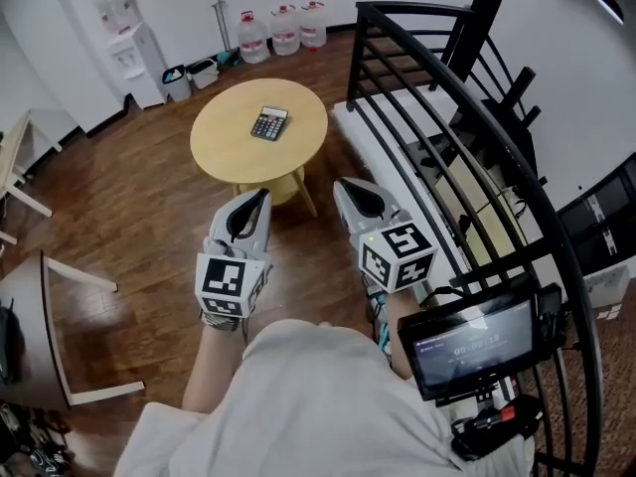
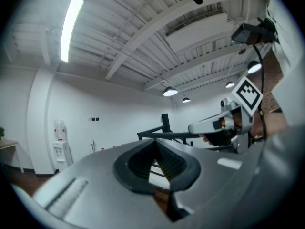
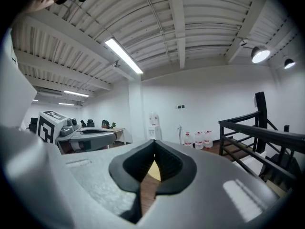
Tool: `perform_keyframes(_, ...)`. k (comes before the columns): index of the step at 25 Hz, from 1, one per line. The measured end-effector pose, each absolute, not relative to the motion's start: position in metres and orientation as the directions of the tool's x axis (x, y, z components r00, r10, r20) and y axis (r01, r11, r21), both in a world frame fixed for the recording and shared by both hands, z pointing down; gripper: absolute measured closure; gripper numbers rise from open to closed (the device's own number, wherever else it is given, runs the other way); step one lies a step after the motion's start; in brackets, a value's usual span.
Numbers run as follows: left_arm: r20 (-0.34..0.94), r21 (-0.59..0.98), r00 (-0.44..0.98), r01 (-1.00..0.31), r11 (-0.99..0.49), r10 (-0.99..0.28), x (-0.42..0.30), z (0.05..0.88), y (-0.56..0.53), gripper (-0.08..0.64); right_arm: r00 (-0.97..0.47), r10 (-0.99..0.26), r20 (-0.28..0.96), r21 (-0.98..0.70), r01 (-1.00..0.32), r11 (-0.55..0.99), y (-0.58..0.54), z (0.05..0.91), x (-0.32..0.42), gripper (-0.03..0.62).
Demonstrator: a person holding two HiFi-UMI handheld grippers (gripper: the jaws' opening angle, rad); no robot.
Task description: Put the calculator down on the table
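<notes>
- Left gripper (image 1: pixel 256 202) and right gripper (image 1: pixel 353 192): jaws closed, nothing held, both well short of the round table (image 1: pixel 224 157).
- Calculator (image 1: pixel 269 123) lies flat near the table's middle, so the task looks done.
- Risk: reaching back in could shove it off the table.
- Risk: the right gripper could clip the railing (image 1: pixel 477 28) beside the table.
</notes>
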State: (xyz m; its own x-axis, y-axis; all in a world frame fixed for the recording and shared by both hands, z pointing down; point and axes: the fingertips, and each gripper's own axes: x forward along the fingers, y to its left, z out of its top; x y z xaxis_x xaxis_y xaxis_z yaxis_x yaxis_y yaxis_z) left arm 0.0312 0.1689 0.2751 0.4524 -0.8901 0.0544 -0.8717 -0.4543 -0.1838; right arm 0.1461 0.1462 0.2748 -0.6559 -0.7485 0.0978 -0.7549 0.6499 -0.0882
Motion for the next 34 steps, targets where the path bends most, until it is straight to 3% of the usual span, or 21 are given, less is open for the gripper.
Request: perform_keyframes(34,0.087,-0.162,0.481,-0.857,-0.488,-0.873,0.030,0.295,0.147,0.555,-0.665,-0.738,0.115,-0.021,-0.744,0.668,0.130,0.277,0.134,0.591)
